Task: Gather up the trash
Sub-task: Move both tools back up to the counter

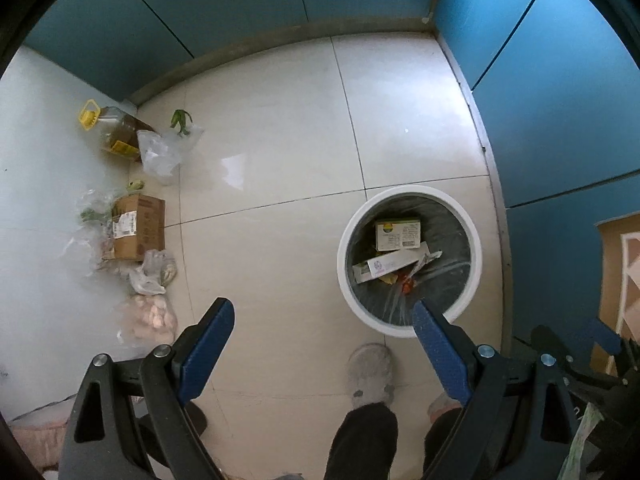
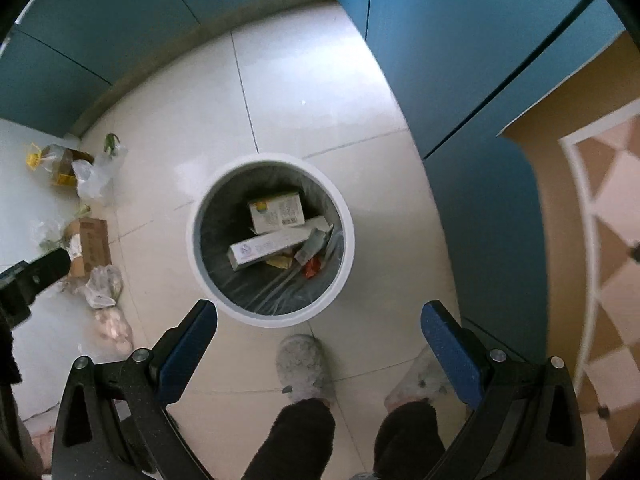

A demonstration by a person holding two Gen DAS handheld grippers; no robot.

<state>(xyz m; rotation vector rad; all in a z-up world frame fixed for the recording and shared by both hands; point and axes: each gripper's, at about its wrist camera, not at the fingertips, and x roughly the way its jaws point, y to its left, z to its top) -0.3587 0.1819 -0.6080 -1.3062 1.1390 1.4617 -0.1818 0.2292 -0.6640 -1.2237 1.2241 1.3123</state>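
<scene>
Below right tongs [image 2: 319,316]: bin [image 2: 208,276], boxes inside. Both tongs wide, empty. Left tongs [image 1: 324,316] next: reach bags [image 1: 154,276] far left.

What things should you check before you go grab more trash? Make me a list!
1. Left gripper empty and open: ok, fingers wide apart, nothing between them.
2. Right gripper empty and open: ok.
3. Trash bin has room: ok, boxes lie low inside the liner.
4. Trash left to collect: not ok, a cardboard box, plastic bags and an oil bottle lie by the left wall.
5. Path to that pile: ok, bare floor tiles in between.
6. Which items are really trash: cannot tell; some bags seem to hold food.
</scene>
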